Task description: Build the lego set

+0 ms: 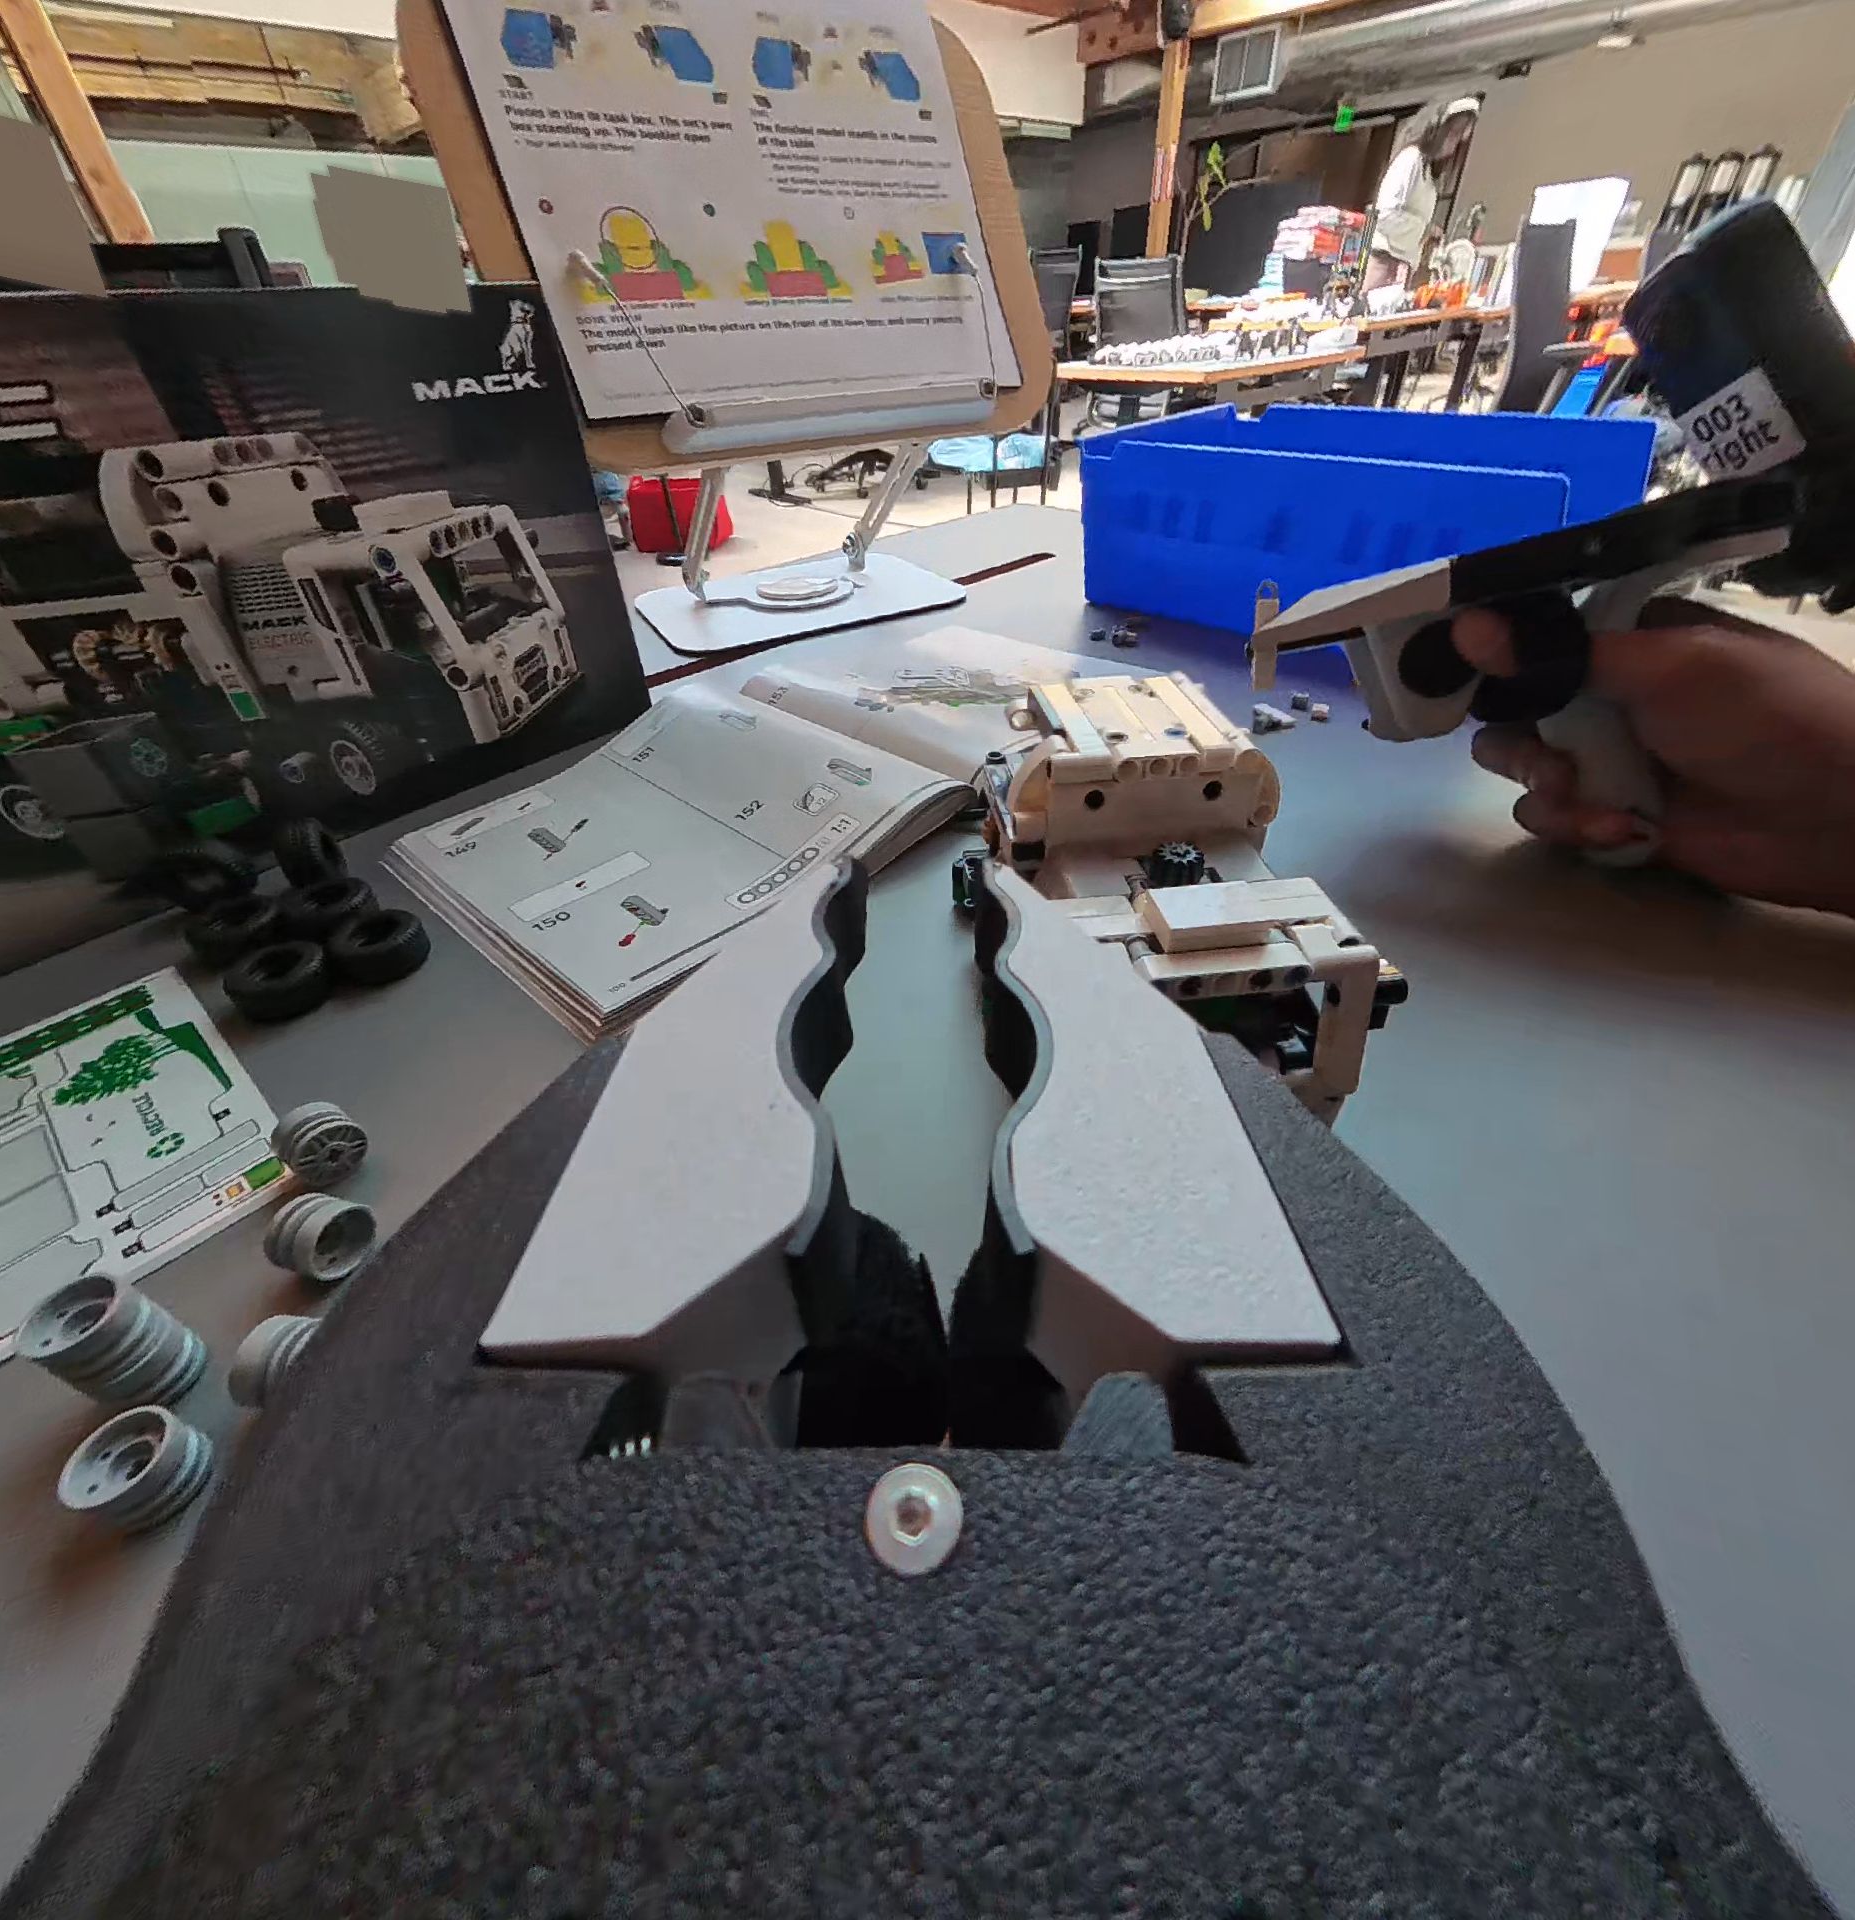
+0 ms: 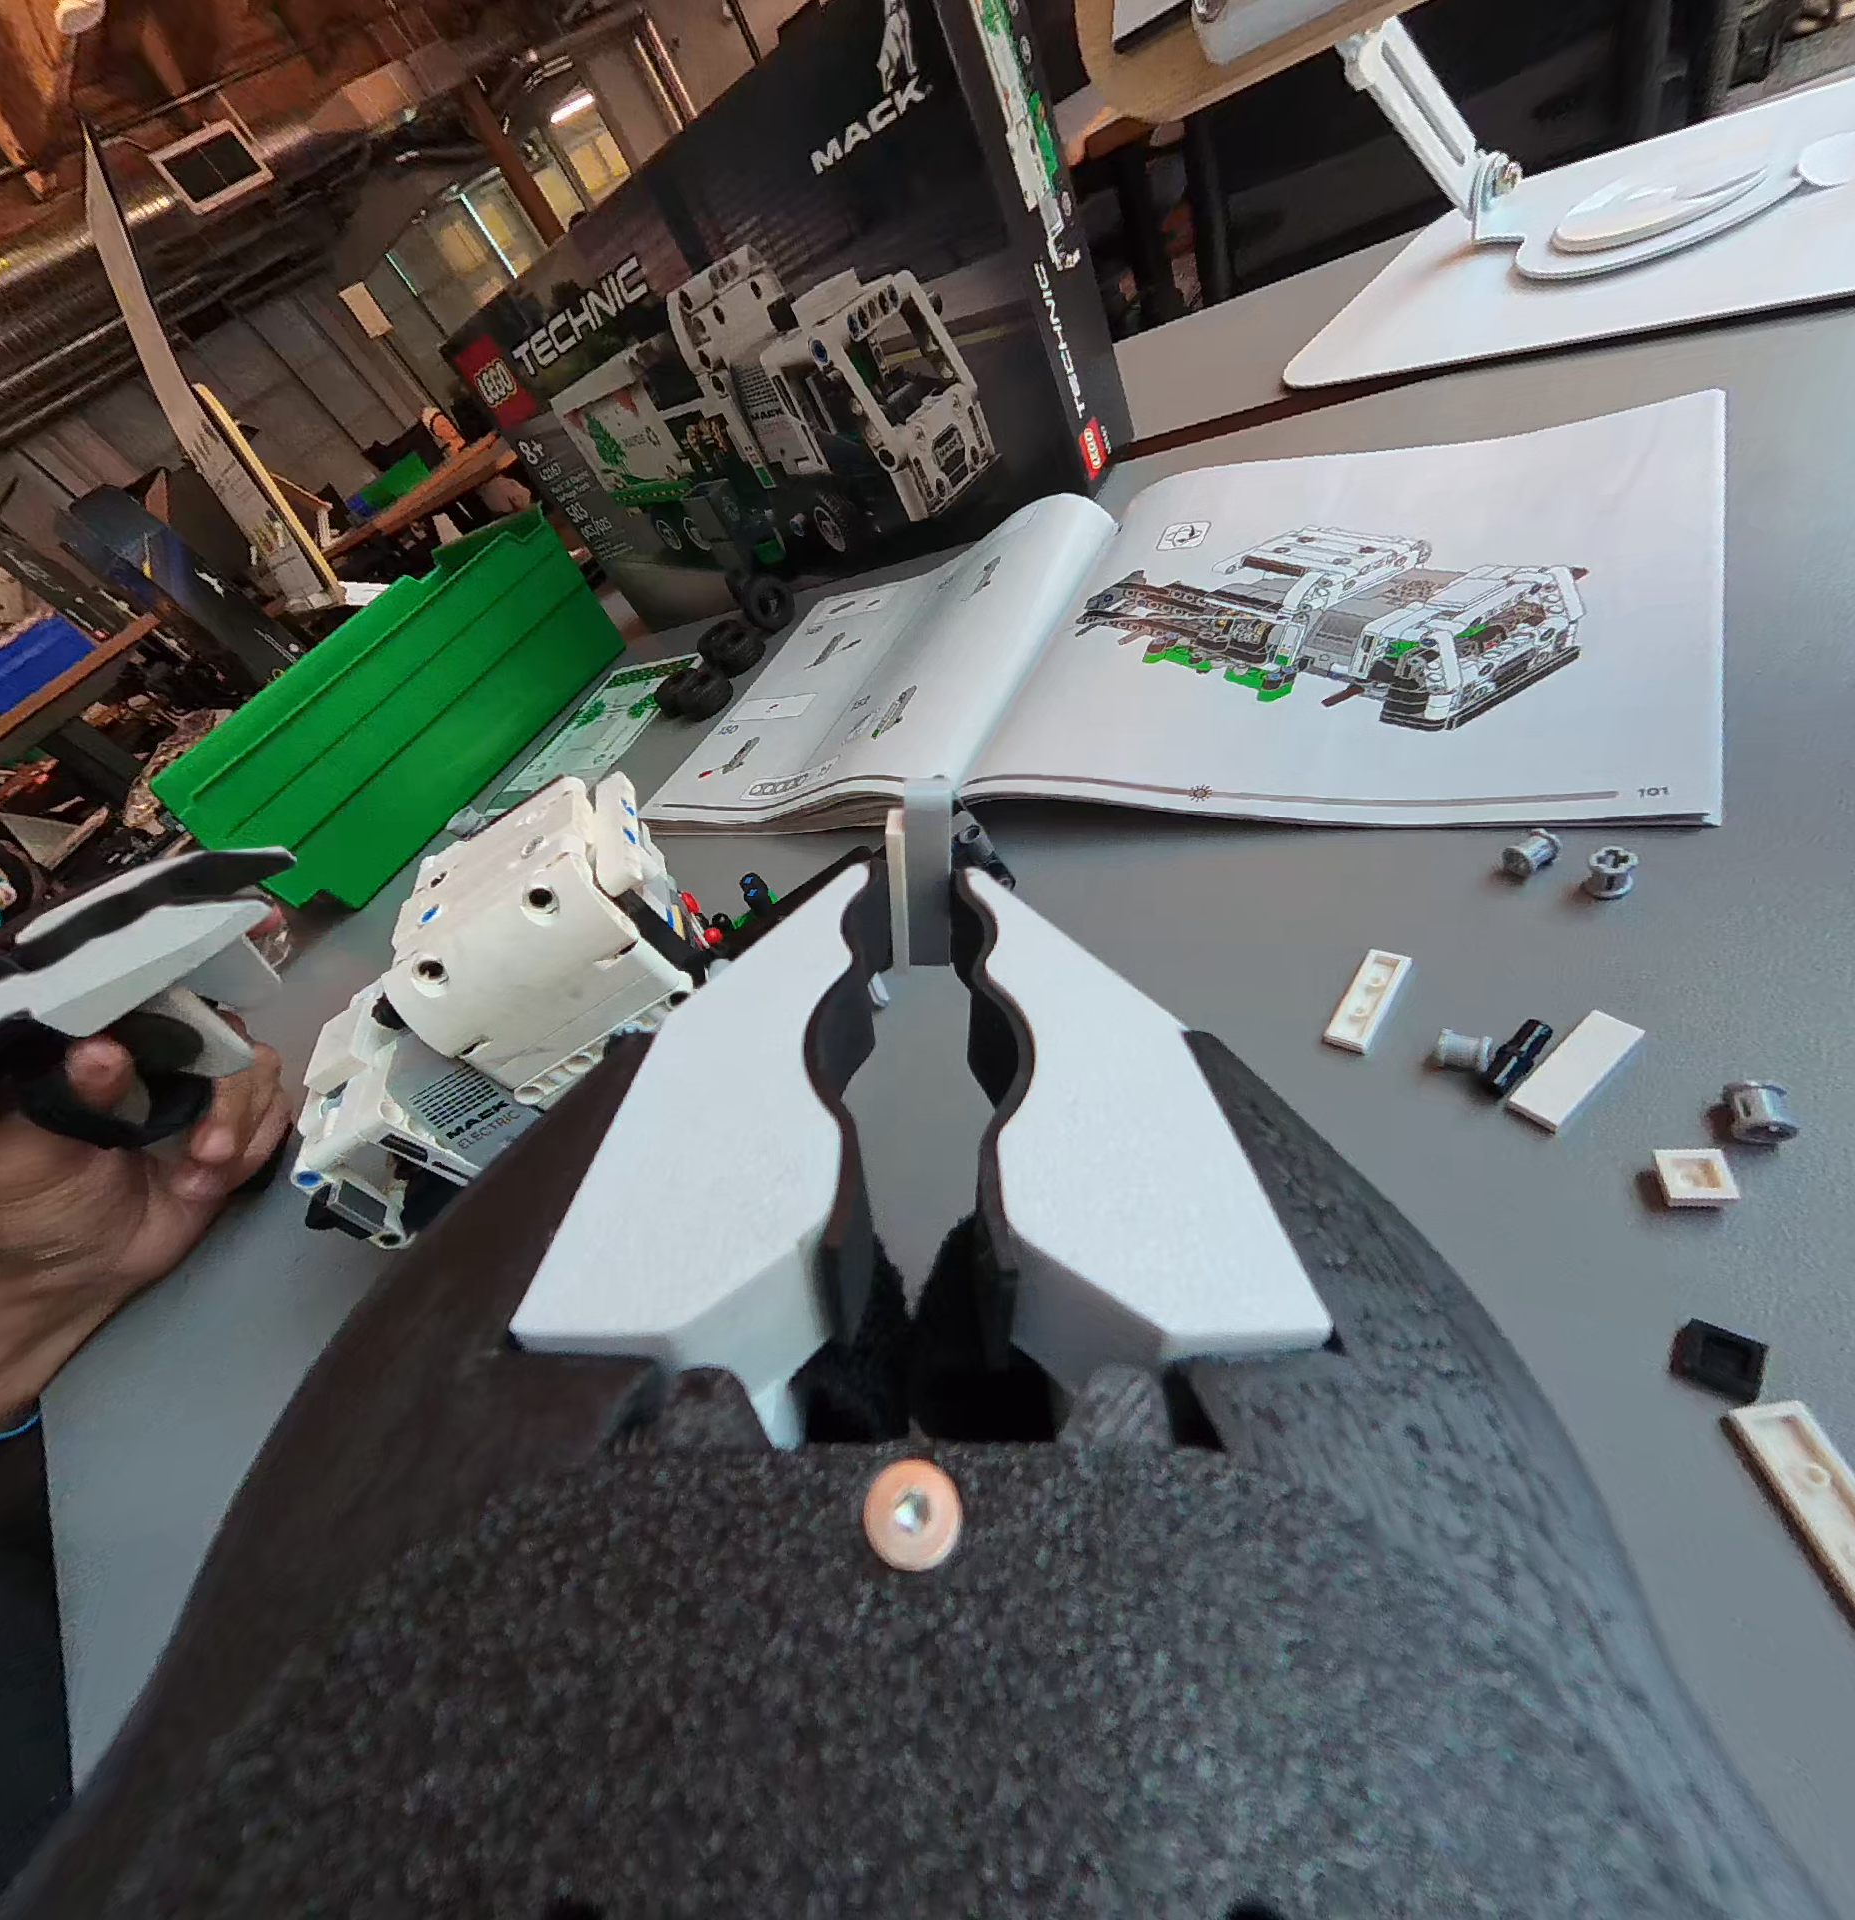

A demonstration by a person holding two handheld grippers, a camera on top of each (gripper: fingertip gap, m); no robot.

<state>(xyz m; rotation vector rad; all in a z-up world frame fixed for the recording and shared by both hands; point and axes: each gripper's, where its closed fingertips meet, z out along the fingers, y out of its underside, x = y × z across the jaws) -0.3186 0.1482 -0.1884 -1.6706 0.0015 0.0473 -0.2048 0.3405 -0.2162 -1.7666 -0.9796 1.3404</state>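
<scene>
The partly built white truck model point(image 1: 1141, 831) stands on the grey table, just past my left gripper point(image 1: 918, 904), which is open and empty. The model also shows in the right wrist view point(image 2: 507, 966). My right gripper point(image 2: 921, 904) is shut on a small flat grey and white piece point(image 2: 923, 883), held upright above the table in front of the open instruction booklet point(image 2: 1318, 623). In the left wrist view the right gripper point(image 1: 1266, 634) hovers to the right of the model. Loose white tiles point(image 2: 1575, 1070) and grey connectors point(image 2: 1529, 854) lie on the right.
The set's box point(image 1: 279, 582) stands at the left, with black tyres point(image 1: 299, 925), grey wheel hubs point(image 1: 320, 1143) and a sticker sheet point(image 1: 92, 1132) before it. A blue bin point(image 1: 1318, 509), a green bin point(image 2: 403, 707) and a document stand point(image 1: 757, 208) are behind. The tips of one gripper are about 25 cm away from the tips of the other.
</scene>
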